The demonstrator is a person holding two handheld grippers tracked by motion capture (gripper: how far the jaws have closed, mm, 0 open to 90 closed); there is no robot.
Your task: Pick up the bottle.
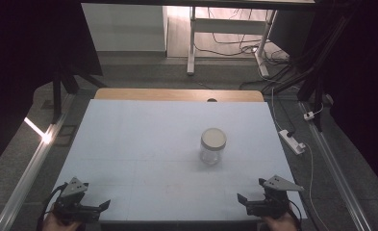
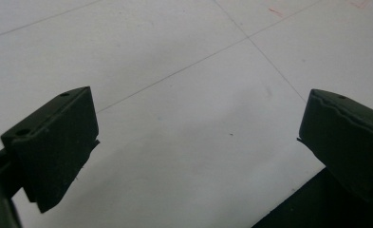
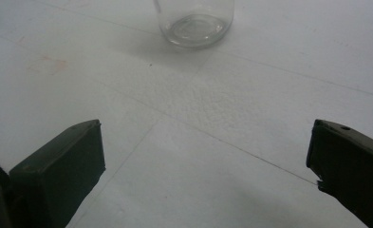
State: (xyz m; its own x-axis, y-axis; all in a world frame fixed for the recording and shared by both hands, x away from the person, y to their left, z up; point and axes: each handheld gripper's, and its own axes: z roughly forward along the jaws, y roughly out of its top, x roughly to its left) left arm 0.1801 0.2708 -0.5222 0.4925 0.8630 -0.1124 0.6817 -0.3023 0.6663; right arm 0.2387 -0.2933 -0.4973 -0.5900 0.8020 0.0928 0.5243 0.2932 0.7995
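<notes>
A clear glass jar (image 1: pixel 212 146) with a pale lid stands upright on the white table (image 1: pixel 143 144), a little right of centre and well in from every edge. Nothing else sits on the surface. The left gripper (image 1: pixel 100 206) rests at the near left corner and the right gripper (image 1: pixel 243 198) at the near right corner, both well apart from the jar. Each is released: in the left gripper view its jaws stand wide apart over bare table, and in the right gripper view the jaws are equally spread, with the jar's base (image 3: pixel 196 23) ahead at the top edge of the view.

The work in hand appears to be a reach for the jar, most likely from the right side, since that gripper already points toward it. Several things could go wrong. Smooth glass gives the jaws little purchase, so a light squeeze could let the jar slip, while a grip taken high near the lid could tip it. A jaw tip arriving off-centre could nudge the jar and send it sliding across the table. If the lid is to be turned, the body could spin unless the other gripper steadies it.
</notes>
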